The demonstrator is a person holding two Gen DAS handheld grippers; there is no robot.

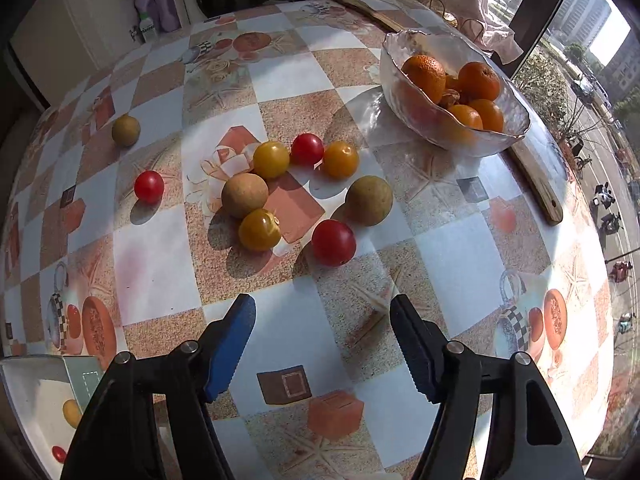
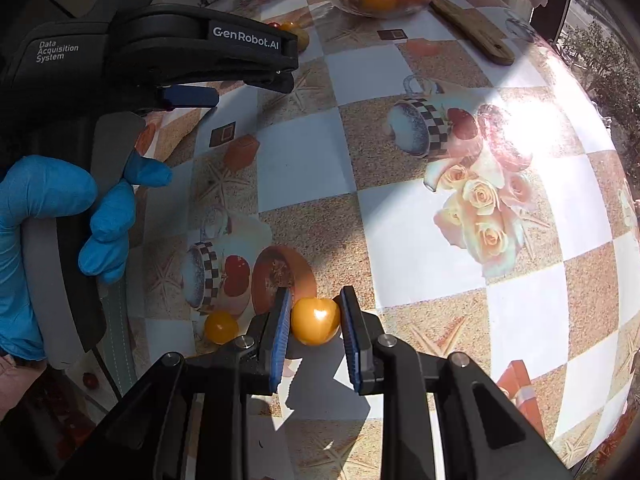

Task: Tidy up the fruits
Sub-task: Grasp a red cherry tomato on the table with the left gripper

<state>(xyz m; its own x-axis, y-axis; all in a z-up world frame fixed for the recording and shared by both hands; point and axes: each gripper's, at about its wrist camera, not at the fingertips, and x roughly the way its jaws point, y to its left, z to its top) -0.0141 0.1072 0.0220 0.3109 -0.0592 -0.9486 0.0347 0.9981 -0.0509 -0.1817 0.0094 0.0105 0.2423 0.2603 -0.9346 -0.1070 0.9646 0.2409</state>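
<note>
In the left wrist view, small fruits lie on the patterned tablecloth: red cherry tomatoes [image 1: 333, 242], yellow ones [image 1: 260, 229] and brown round fruits [image 1: 244, 195]. My left gripper [image 1: 322, 312] is open and empty, just short of them. A glass bowl [image 1: 516, 120] at the far right holds oranges [image 1: 424, 73]. In the right wrist view, my right gripper [image 2: 315, 300] is shut on a yellow tomato [image 2: 315, 320] above the table. Another yellow tomato [image 2: 221, 326] lies to its left. The left gripper's body [image 2: 200, 52] shows at upper left, held by a blue-gloved hand [image 2: 60, 216].
A wooden back-scratcher [image 1: 536, 184] lies behind the bowl along the table's window edge. A pink cloth [image 1: 476, 8] sits at the far right. A glass container [image 1: 48, 404] holding a yellow and a red tomato sits at the lower left. A shelf with bottles [image 1: 154, 4] stands beyond the table.
</note>
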